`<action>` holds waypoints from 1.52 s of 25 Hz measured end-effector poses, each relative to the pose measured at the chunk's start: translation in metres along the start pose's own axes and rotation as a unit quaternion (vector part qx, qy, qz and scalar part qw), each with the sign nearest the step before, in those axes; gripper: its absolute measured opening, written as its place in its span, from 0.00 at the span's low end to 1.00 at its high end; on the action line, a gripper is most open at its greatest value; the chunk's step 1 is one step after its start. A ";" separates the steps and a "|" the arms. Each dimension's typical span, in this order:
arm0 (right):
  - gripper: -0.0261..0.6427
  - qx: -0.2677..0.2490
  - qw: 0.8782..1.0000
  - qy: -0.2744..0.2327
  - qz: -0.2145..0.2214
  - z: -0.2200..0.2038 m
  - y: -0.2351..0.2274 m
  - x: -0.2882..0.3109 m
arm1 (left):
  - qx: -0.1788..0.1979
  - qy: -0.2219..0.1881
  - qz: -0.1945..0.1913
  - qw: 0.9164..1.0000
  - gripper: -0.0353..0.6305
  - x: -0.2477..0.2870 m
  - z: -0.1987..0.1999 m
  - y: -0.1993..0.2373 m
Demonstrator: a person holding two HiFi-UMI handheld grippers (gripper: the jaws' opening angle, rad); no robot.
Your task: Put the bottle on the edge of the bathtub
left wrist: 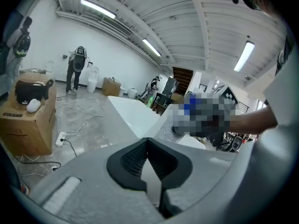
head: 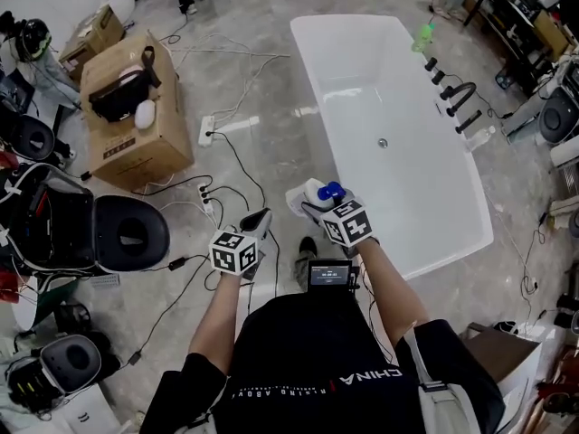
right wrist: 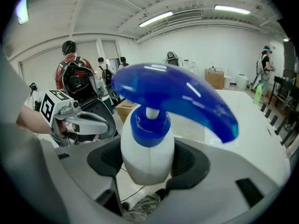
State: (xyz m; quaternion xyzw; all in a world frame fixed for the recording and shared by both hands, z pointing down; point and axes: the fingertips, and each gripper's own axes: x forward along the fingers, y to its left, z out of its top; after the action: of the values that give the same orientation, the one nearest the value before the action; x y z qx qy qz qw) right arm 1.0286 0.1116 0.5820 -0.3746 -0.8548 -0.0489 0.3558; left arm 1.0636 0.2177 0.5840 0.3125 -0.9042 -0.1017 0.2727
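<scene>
The right claw (head: 315, 202) is clenched on a white plastic bottle with a blue pump head (right wrist: 148, 157). Its two dark ribbed pads press the bottle's sides, and the bottle stands upright between them with the blue spout pointing forward and to the right. In the head view the bottle (head: 324, 191) is held off the grey tiled floor (head: 262, 98), on the near side of the long white bathtub (head: 362, 89). It sits just short of the tub's rim and is not resting on it. The tub stretches ahead of and to the right of this claw. On its far rim are black tap fittings (head: 454, 99), and beyond them stands a small green bottle (head: 423, 35), well apart from the claw.

The left claw (left wrist: 148, 143) is clenched on nothing, its pads meeting at the tips. It hangs just to the left of the right claw, over the floor. Farther to its left and ahead sits a brown cardboard box (head: 136, 120) with a black bag on top. Black cables (head: 237, 165) trail across the floor between the box and the claw.
</scene>
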 end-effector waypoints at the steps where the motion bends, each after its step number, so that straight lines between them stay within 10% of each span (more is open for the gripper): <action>1: 0.45 0.000 1.000 0.000 0.002 0.008 -0.012 0.004 | 0.000 0.000 0.003 1.000 0.07 0.010 0.009 0.005; 19: 0.45 -0.003 1.000 0.009 0.028 0.096 -0.135 0.073 | 0.006 0.001 0.038 0.999 0.07 0.115 0.101 0.076; 38: 0.45 0.020 1.000 0.016 -0.006 0.258 -0.217 0.224 | 0.018 0.027 -0.012 0.999 0.07 0.215 0.216 0.255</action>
State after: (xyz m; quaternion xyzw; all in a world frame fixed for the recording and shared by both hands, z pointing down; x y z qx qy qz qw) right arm 0.6302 0.1821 0.5751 -0.3614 -0.8520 -0.0397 0.3767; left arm 0.6724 0.2872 0.5869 0.3309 -0.8945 -0.0800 0.2897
